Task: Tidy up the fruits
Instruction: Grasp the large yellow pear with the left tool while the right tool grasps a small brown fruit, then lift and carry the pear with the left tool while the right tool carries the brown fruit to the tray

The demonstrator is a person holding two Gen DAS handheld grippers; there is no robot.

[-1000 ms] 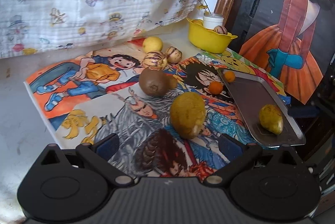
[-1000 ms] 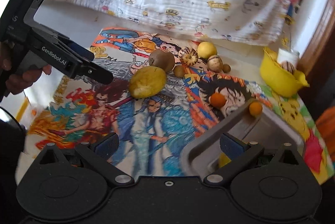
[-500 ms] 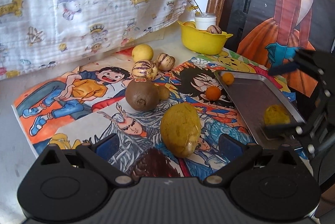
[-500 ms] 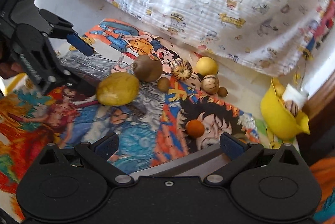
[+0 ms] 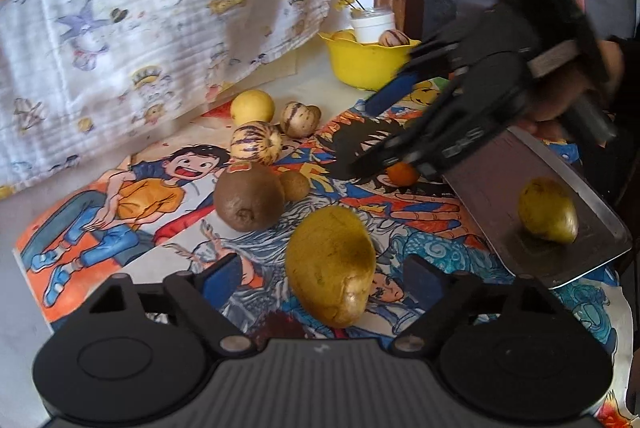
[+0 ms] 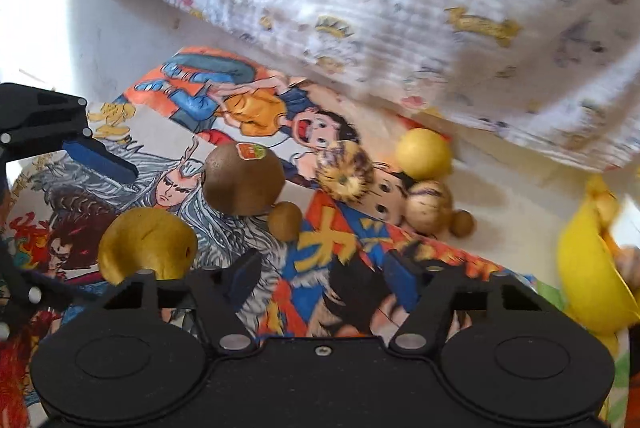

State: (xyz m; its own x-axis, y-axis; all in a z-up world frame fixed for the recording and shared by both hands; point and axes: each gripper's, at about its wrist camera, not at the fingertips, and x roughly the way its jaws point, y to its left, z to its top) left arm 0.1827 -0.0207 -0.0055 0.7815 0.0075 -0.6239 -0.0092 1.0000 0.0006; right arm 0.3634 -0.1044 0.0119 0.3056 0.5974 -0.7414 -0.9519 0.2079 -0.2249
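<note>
Yellow-brown mango lies on the comic-print mat between the pads of the left tool, jaws closing but not yet pressing; likely heavy, smooth, best taken across its belly. Right tool closing on nothing; brown kiwi crowds just behind, metal tray sits right.

Mango left of tray, kiwi behind.
</note>
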